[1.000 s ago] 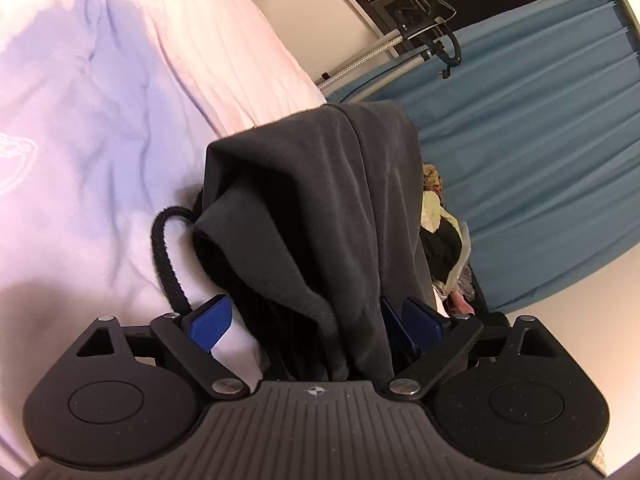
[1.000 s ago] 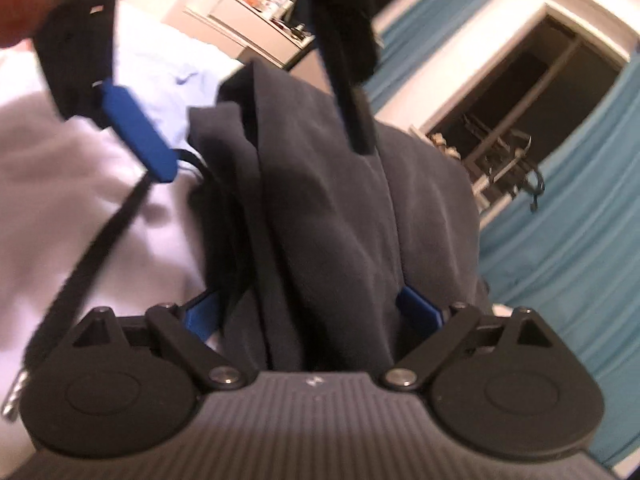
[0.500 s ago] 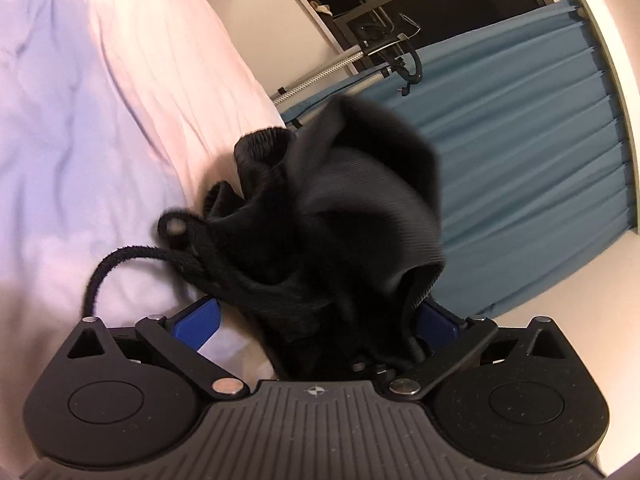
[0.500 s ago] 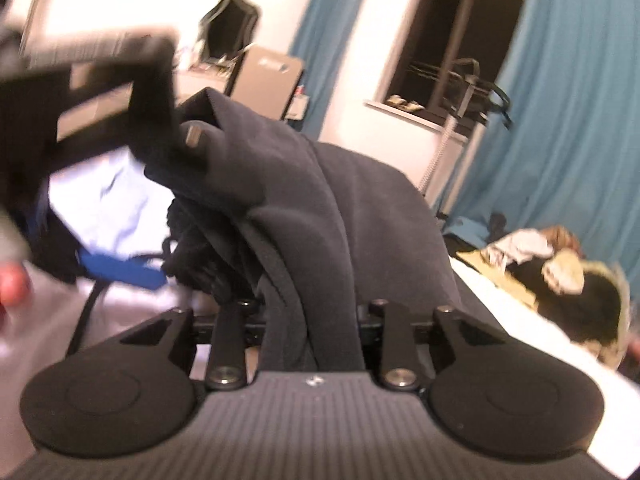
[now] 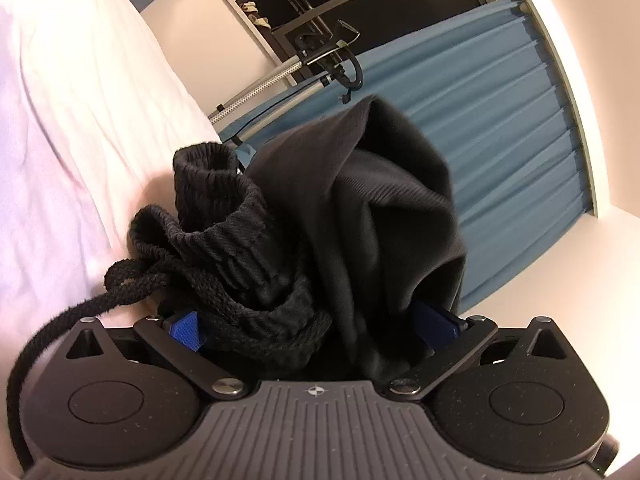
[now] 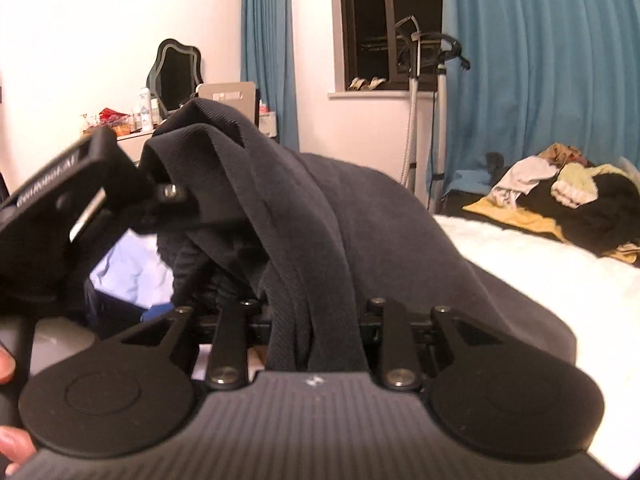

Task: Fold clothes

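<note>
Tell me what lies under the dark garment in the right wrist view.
Under the dark garment: white bedding and the right gripper, shut on it. Its fingers are covered.

matt black knit garment (image 5: pixel 360 216), ribbed waistband (image 5: pixel 224 216)

The right gripper (image 6: pixel 316 320) is clamped on a dark garment (image 6: pixel 320 216), which drapes over the white bed (image 6: pixel 540 272). Left of the garment, the left gripper (image 6: pixel 72 208) touches its raised fold.
</note>
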The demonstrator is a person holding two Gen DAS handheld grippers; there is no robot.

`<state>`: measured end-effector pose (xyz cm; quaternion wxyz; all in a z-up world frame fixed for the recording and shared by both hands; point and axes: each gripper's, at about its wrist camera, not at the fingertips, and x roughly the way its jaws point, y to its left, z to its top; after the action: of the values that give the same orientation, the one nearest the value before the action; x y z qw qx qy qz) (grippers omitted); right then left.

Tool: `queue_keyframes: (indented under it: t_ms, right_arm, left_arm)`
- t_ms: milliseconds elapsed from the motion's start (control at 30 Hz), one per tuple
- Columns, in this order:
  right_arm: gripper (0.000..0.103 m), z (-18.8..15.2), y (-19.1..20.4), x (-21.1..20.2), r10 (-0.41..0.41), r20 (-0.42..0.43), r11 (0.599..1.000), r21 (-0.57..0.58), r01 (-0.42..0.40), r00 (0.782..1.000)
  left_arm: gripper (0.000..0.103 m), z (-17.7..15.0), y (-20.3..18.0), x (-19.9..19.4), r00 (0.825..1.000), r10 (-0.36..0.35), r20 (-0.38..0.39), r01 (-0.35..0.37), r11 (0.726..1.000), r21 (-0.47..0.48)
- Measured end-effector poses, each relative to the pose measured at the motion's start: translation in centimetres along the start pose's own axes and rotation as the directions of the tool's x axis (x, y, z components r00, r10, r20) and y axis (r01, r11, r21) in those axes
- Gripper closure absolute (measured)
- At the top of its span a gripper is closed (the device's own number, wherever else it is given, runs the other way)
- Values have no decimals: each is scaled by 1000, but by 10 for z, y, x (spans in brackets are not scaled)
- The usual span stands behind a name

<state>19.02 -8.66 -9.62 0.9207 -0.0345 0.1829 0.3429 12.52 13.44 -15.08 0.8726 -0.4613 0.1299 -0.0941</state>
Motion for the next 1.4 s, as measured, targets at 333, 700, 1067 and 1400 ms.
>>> queue_keyframes:
  t_ms: [333, 700, 1067, 1400]
  right_arm:
    - [52, -9, 26, -41, -21, 174, 987, -152, 48, 985]
    - [91, 1, 27, -17, -48, 194, 985, -151, 78, 980]
    - [89, -12, 70, -6, 29, 89, 915, -403, 9, 996]
    - [62, 13, 23, -55, 123, 112, 989, -101, -112, 986]
  left_arm:
    - [0, 12, 8, -10, 997, -74, 25, 76, 994, -73]
    - [0, 17, 13, -9, 997, -80, 16, 81, 994, -77]
    - [0, 16, 6, -4, 1000, -3, 4, 3, 1000, 9]
    - [8, 23, 31, -1, 987, 151, -52, -155, 984, -89]
